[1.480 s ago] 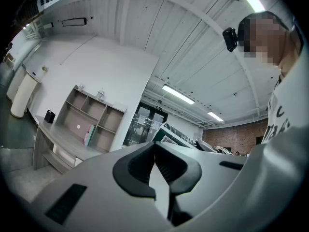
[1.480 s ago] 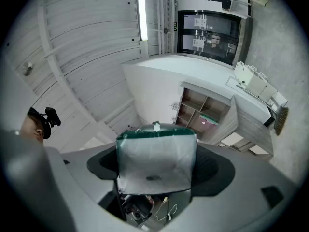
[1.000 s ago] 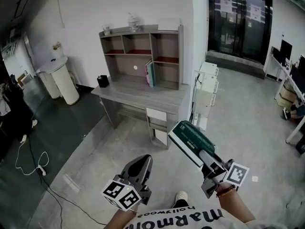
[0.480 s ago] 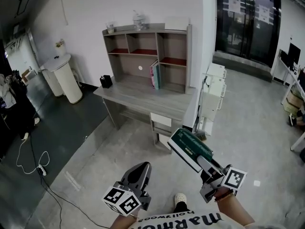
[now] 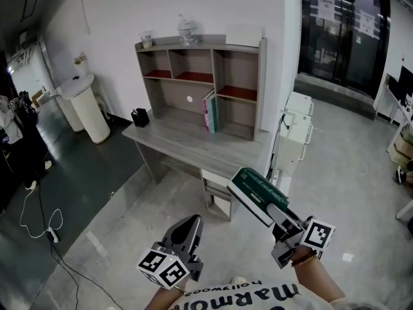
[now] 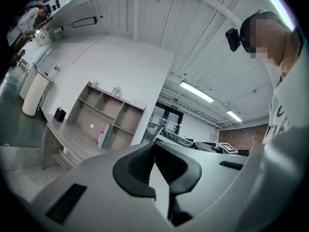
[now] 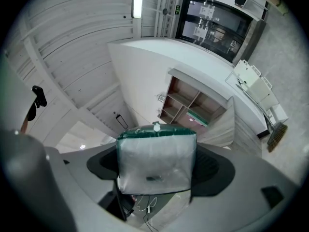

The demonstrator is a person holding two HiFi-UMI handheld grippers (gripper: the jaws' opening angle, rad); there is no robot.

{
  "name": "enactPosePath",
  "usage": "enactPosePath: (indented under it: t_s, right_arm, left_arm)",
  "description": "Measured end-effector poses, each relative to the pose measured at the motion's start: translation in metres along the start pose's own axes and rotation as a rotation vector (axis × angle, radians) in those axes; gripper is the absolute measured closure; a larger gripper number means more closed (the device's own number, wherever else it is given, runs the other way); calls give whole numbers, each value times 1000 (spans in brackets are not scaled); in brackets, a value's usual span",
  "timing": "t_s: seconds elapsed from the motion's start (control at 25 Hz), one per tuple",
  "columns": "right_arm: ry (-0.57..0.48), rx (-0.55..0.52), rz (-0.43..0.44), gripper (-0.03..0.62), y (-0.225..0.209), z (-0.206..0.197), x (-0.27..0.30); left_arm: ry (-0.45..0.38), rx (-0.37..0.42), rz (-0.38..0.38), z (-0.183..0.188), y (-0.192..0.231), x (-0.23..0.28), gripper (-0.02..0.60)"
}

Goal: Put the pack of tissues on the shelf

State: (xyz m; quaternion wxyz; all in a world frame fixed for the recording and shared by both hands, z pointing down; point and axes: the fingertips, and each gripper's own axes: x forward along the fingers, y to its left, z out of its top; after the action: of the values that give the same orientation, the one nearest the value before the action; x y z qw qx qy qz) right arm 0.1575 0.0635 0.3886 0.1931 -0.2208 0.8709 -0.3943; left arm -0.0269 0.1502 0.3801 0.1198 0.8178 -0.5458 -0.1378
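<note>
Inspecting, I found one pack of tissues (image 5: 253, 191), long axis toward the shelf (image 5: 201, 82), right gripper (image 5: 276, 216) clamping it, left gripper (image 5: 191, 221) closed.

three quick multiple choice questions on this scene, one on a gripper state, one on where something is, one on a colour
1. The left gripper has its jaws: A wide apart; B together with nothing between; C half open.
2. The pack of tissues is: A on the floor; B held by the left gripper; C held by the right gripper.
3. The pack's wrapper is: A green and white; B red and yellow; C all black.

1 B: the left gripper view shows the jaws meeting, empty.
2 C: the right gripper view shows both jaws clamped on one end of the pack.
3 A: the head view shows a green face with white sides.
</note>
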Motion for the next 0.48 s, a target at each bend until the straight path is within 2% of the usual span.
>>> enactPosePath:
  t_s: [0.2,0.48]
  right_arm:
    - [7,7,45,172,-12,26,23]
    - [12,11,69,174,-35,56,39]
  left_arm:
    - [-23,2,27,8,17,33,565]
    - [-34,13,23,6,20,76,565]
